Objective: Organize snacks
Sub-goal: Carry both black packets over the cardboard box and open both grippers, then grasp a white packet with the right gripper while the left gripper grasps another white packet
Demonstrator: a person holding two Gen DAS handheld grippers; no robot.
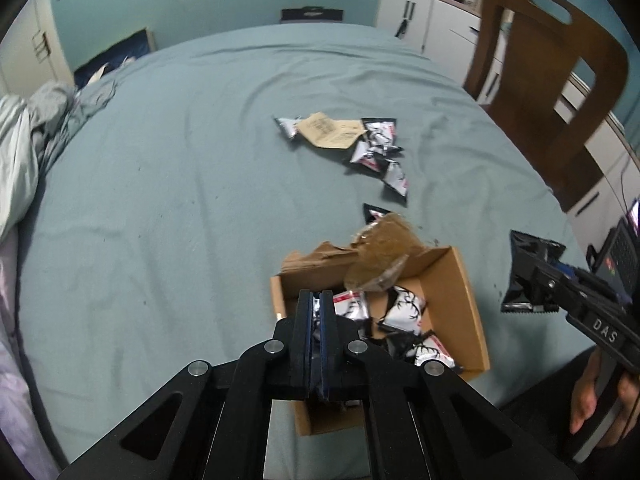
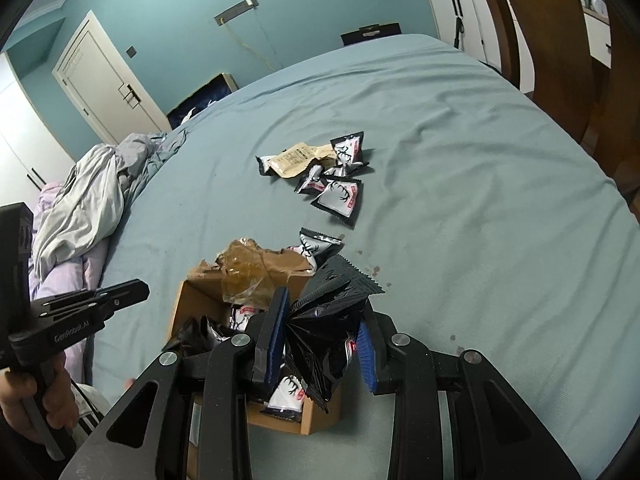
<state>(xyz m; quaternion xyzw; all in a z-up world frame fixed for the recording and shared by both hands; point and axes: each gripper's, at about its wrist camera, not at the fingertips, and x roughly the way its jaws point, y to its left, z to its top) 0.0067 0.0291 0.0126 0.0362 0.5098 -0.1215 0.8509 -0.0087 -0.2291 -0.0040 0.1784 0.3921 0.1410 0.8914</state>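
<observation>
The right gripper (image 2: 320, 344) is clamped on a crumpled black snack packet (image 2: 326, 332), its blue-padded fingers (image 2: 276, 332) pressing the foil from both sides, and it holds the packet in the air just above the near part of an open cardboard box (image 2: 178, 312). The left gripper (image 1: 316, 316) has its jaws closed flat together with nothing between them, and it hangs over the same box (image 1: 460, 280), which sits on a blue-green bed sheet (image 1: 180, 180). Inside the box lie several black-and-white packets (image 1: 404, 308) printed with an antler design, and crumpled brown paper with clear wrap (image 1: 380, 252) sticks up from its far edge. One packet (image 2: 316, 242) lies on the sheet just beyond the box, and a loose pile of packets (image 2: 336, 184) with a tan sachet (image 2: 296, 158) lies farther out, well apart from the box. The step in hand looks like dropping the held packet in; the next move would call for lowering it over a free spot and opening the jaws, while the empty left gripper goes out for the nearest loose packet. Readable writing: "DAS" on the right gripper's body in the left view, and "GenRobot.AI" on the left gripper's body (image 2: 76, 328) in the right view. The packets' red labels and the sachet's print are too small to read.
</observation>
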